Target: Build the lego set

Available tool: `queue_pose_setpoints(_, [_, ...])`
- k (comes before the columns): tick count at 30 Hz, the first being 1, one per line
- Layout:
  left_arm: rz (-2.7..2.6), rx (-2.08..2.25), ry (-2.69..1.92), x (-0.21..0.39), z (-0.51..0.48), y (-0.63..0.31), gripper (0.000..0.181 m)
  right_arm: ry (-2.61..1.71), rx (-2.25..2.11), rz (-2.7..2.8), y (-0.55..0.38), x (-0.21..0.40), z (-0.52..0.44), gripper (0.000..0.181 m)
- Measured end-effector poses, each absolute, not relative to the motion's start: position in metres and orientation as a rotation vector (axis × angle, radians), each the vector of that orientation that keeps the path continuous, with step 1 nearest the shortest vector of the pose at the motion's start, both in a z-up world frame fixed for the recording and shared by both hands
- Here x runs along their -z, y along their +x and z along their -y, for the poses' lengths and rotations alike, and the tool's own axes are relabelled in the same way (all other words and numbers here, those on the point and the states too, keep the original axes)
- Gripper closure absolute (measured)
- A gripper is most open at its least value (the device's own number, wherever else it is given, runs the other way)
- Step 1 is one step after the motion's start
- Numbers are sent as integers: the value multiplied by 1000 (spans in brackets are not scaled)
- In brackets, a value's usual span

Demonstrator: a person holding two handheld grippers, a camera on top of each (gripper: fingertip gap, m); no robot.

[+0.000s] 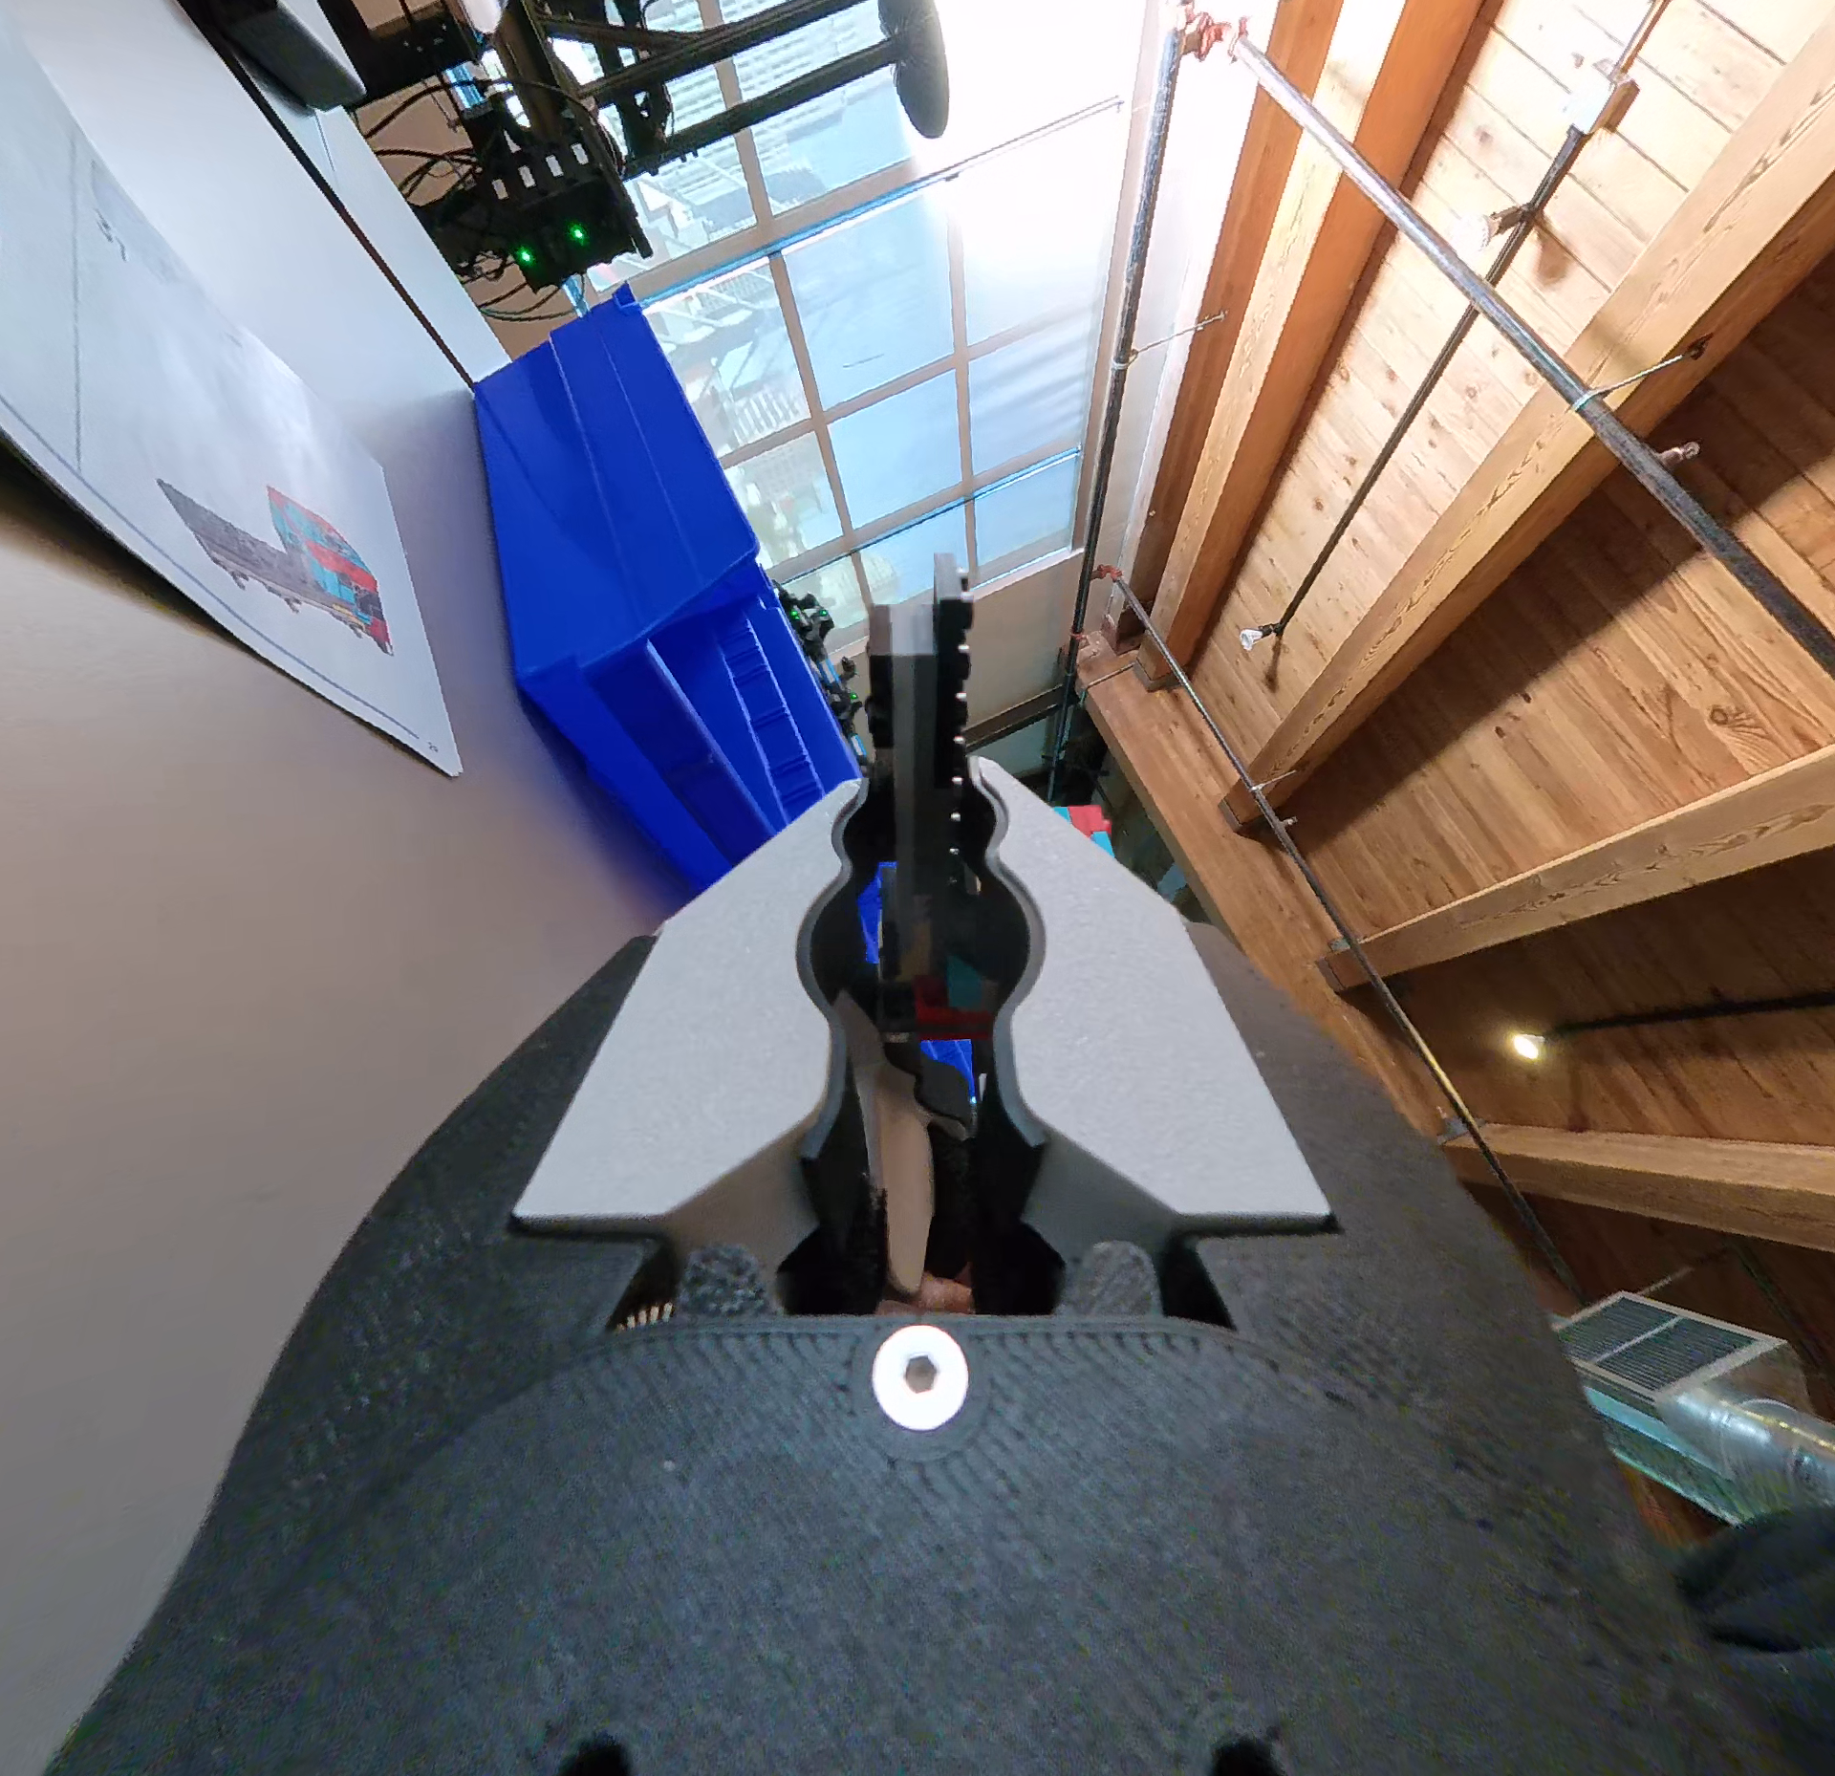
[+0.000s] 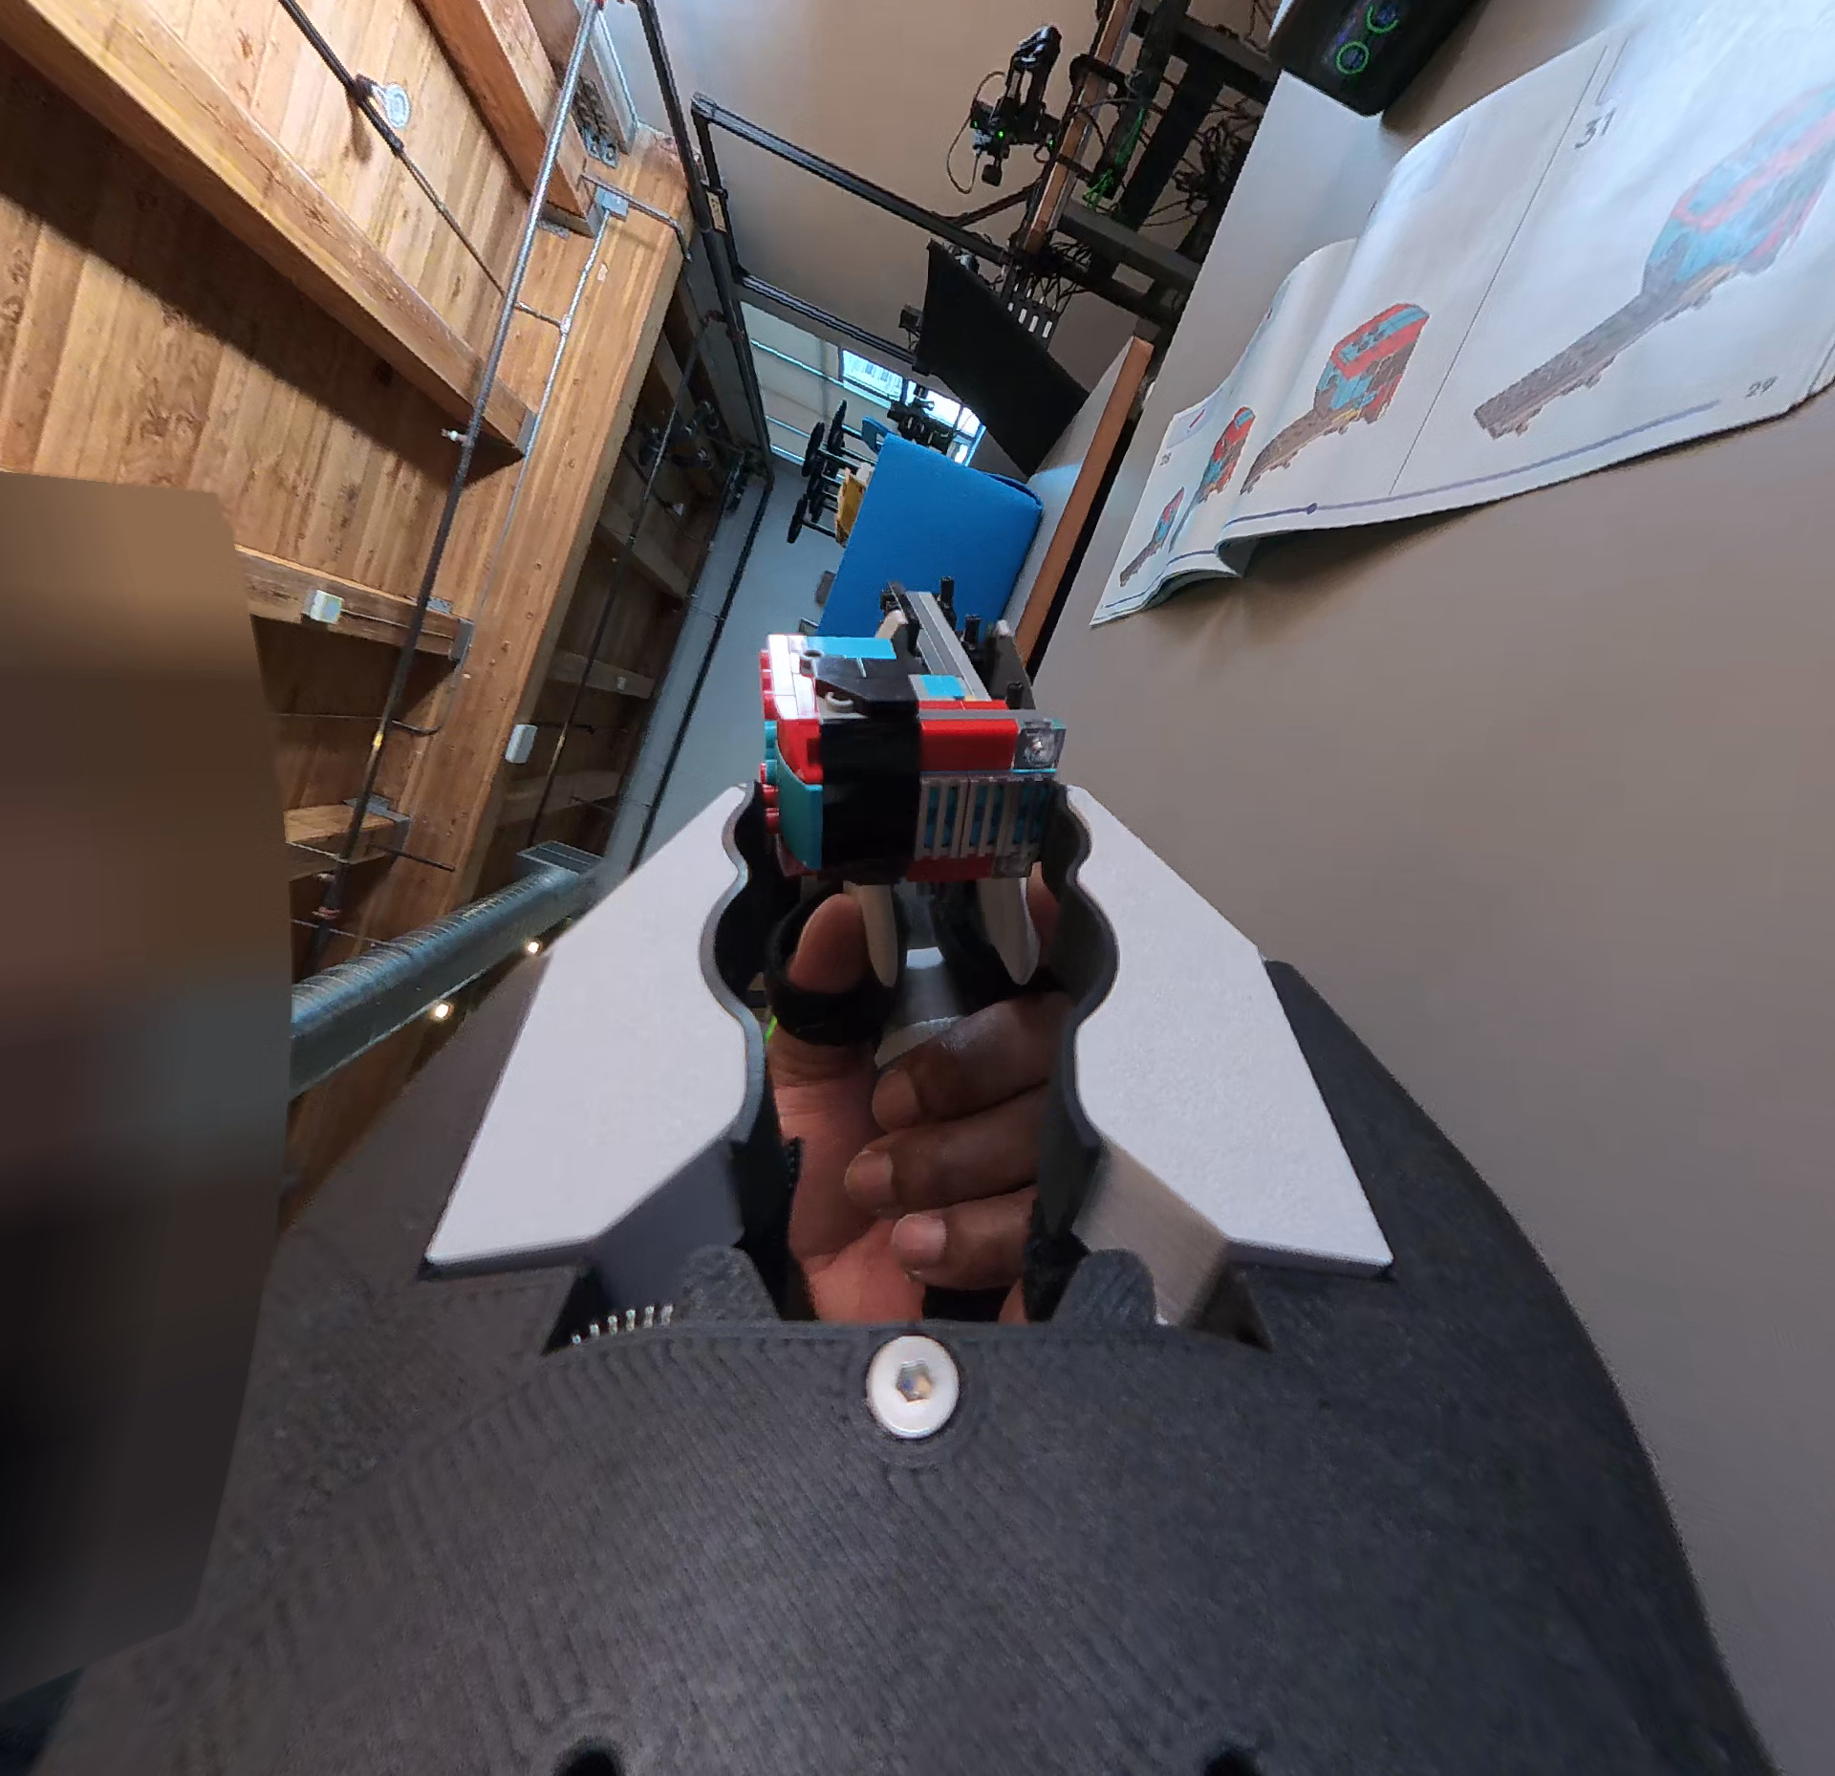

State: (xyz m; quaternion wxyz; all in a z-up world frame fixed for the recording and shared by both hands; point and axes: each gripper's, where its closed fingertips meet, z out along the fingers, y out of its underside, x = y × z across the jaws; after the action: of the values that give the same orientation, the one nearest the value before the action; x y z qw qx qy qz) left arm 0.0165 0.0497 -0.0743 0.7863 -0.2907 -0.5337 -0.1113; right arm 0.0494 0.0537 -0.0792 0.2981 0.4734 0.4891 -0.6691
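Observation:
The lego model is held in the air between both grippers. In the right wrist view its red, teal and black cab (image 2: pixel 914 785) sits between my right gripper's (image 2: pixel 904 820) fingers, which are shut on it. Its long grey studded plate (image 2: pixel 933 626) runs away from the camera. Below the cab I see the left gripper's pale fingers (image 2: pixel 1008 924) and a hand (image 2: pixel 894 1132) on its handle. In the left wrist view my left gripper (image 1: pixel 918 815) is shut on the same plate (image 1: pixel 918 695), seen edge-on and sticking out past the fingertips.
The open instruction booklet (image 2: pixel 1489 338) lies on the grey table (image 2: pixel 1390 934); it also shows in the left wrist view (image 1: pixel 248 497). A blue bin (image 1: pixel 616 556) stands on the table's far side. Wooden beams, pipes and windows fill the rest. The tips of both grippers are at nearly the same place.

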Motion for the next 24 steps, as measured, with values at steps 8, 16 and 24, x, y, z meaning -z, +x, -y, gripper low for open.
queue_pose_setpoints(8, [1154,122,-654,70,-43,15,165,1244,1784,-1255,50,75,-52,114])
queue_pose_setpoints(16, [1126,45,-696,63,-43,18,165,1242,1779,-1273,52,75,-48,118])
queue_pose_setpoints(24, [1058,-9,-731,52,-43,23,165,1158,1829,-1270,57,67,-49,121])
